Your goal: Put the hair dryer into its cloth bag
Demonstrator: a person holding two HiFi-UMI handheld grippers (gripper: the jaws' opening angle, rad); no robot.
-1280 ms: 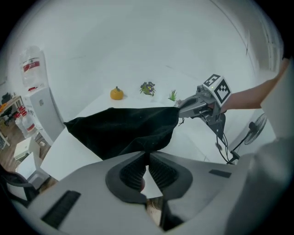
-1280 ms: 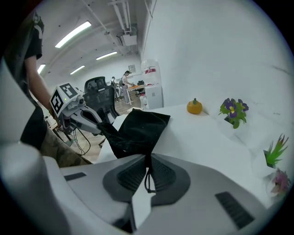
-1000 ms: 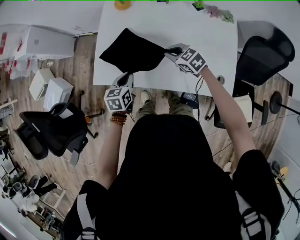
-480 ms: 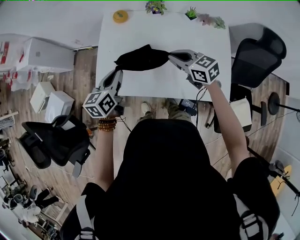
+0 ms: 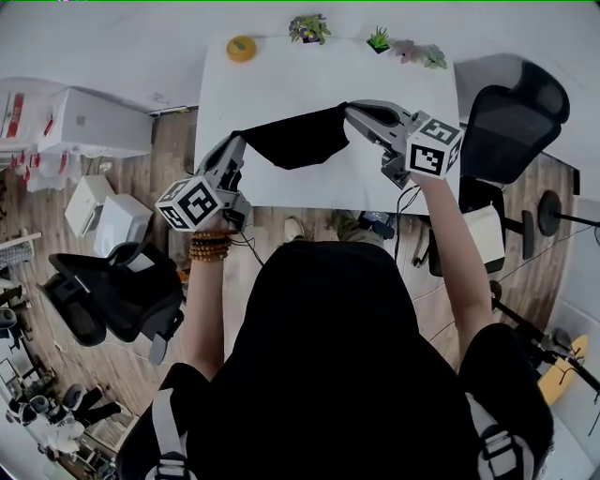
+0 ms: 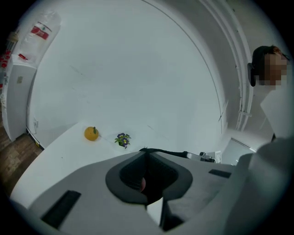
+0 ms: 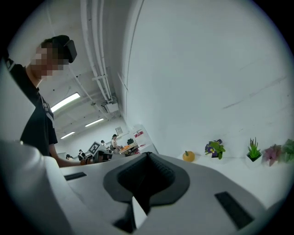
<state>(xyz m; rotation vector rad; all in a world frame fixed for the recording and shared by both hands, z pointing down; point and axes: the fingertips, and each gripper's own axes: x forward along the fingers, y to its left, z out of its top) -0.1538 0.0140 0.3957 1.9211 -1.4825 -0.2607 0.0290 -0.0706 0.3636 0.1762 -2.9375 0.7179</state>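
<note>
The black cloth bag hangs stretched above the white table, held by its upper edge at both ends. My left gripper is shut on the bag's left corner. My right gripper is shut on its right corner. In the left gripper view the jaws meet on dark fabric, and a thin black edge of the bag runs off to the right. In the right gripper view the jaws are closed with dark cloth between them. No hair dryer shows in any view.
An orange and three small potted plants line the table's far edge. A black office chair stands at the right, another on the floor at the left, near white boxes.
Both grippers have risen with the bag. It lay flat on the table a second ago; now it is off the surface and pulled out between the two grippers.
</note>
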